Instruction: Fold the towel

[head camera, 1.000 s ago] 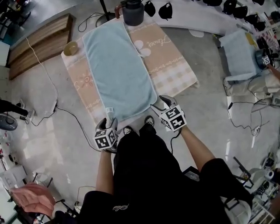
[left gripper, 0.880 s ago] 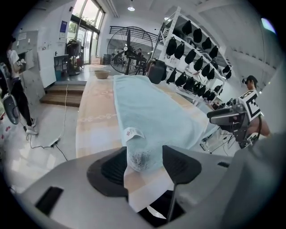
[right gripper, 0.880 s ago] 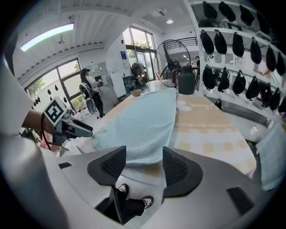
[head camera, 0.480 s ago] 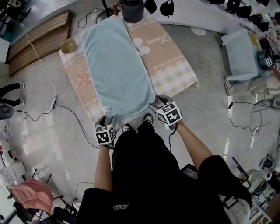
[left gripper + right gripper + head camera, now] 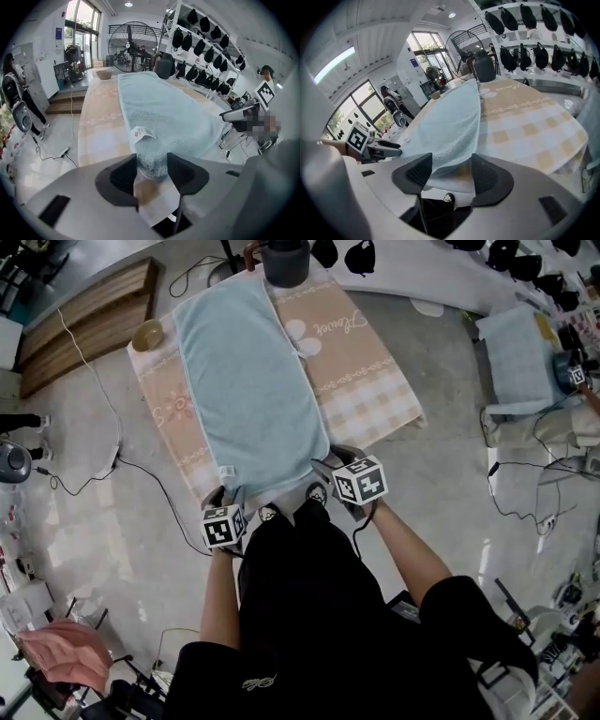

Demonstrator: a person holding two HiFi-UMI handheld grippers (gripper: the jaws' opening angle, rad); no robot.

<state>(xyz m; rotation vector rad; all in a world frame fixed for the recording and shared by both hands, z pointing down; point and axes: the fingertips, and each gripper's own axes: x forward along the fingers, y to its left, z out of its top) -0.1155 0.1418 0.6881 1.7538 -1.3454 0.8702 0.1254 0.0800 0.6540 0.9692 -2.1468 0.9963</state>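
— Why use the whole bench (image 5: 375, 390) to lay the towel (image 5: 248, 381) flat, near end at the edge?

— To offer both near corners for lifting. Hence closing the left tool (image 5: 152, 171) around one, not yet pinching; holding the right tool (image 5: 451, 176) open astride the other.

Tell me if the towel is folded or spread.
Spread: the towel lies flat at full length on the table, with no part turned over.

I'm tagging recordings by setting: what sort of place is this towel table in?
Probably a workshop or recording lab rather than a home: a large industrial fan, wall shelves of black caps, and another towel laid out across the room.
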